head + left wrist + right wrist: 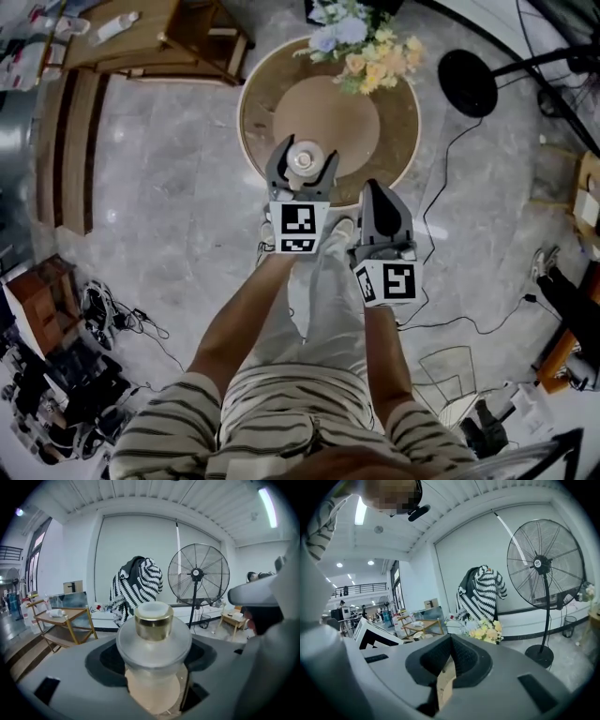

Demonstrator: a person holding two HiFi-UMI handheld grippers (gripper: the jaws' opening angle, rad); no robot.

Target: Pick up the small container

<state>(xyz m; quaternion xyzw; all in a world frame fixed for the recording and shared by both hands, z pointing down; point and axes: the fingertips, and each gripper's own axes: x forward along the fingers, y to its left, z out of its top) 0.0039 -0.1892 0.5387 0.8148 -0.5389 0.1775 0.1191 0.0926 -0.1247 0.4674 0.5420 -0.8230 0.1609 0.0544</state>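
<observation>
The small container point(302, 159) is a frosted jar with a gold-ringed cap. It stands upright between the jaws of my left gripper point(302, 155), which is shut on it over the near part of the round table point(405, 141). In the left gripper view the container point(153, 641) fills the middle, with the grey jaws pressed against both its sides and the tan tabletop showing below it. Whether it touches the table I cannot tell. My right gripper point(377, 192) hangs to the right at the table's near edge, shut with nothing in it; its view shows the right gripper point(449, 660) with only a thin slit between the jaws.
A bunch of yellow and white flowers point(366, 42) stands at the table's far side. A wooden rack point(159, 37) is at the far left, a standing fan's black base point(467, 82) at the right, and cables run across the floor. The person's legs are below the grippers.
</observation>
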